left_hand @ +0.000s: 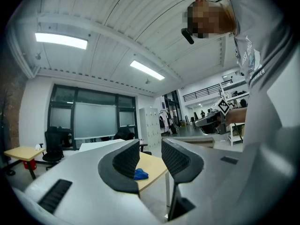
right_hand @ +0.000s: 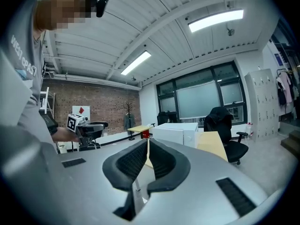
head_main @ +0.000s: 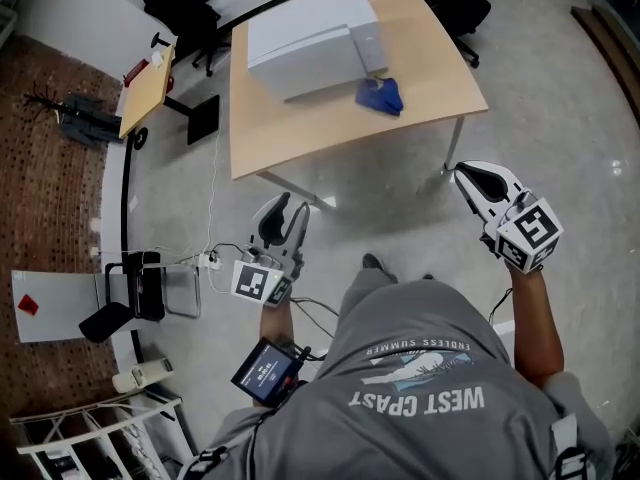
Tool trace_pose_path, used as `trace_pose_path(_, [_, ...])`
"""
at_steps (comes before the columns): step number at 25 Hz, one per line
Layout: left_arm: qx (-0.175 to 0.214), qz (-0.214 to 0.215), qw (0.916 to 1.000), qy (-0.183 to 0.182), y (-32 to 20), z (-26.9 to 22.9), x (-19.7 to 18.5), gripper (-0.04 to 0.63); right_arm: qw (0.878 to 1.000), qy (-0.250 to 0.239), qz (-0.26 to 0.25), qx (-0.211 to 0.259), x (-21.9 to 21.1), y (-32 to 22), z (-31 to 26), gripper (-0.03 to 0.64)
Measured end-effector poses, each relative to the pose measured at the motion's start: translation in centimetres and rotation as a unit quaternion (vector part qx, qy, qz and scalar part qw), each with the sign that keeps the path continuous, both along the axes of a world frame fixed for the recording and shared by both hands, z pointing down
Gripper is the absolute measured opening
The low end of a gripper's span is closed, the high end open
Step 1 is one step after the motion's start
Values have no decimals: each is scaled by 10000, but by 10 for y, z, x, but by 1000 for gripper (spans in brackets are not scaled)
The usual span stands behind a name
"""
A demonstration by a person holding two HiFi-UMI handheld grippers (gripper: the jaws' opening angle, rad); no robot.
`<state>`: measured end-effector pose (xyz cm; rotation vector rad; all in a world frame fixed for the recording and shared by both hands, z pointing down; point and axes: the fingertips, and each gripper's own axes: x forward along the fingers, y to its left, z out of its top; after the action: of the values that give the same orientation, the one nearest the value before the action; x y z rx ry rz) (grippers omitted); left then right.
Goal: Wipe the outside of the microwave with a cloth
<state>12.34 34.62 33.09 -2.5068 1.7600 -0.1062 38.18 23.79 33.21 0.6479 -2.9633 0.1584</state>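
A white microwave [head_main: 310, 33] stands on a light wooden table [head_main: 300, 138] at the far side of the room. A crumpled blue cloth [head_main: 380, 95] lies on the table by the microwave's right front corner. Both grippers hang over the floor, well short of the table. My left gripper [head_main: 283, 218] is open with nothing between its jaws. In the left gripper view the cloth [left_hand: 140, 174] shows far off through the gap of that gripper [left_hand: 150, 146]. My right gripper [head_main: 480, 183] is shut and empty; its tips meet [right_hand: 147, 144], with the microwave [right_hand: 180, 132] beyond.
A table leg [head_main: 452, 153] stands near the right gripper. A power strip [head_main: 208, 261] with cables lies on the floor beside a black chair [head_main: 135, 288]. A small wooden table [head_main: 148, 88] is at the left, office chairs [head_main: 460, 3] behind the table, and a white rack [head_main: 90, 438] at bottom left.
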Motion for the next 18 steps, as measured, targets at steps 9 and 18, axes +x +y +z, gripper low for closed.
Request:
trace_pose_path(9, [-174,-76,9998,66,-83,39,-73,160,9997,153,-111,-144,-82,-87,39,23])
trace_pose_path(18, [-161,244,9994,171,-186,48,-197,149,9981,583,138,-155,-209,-190,61,23])
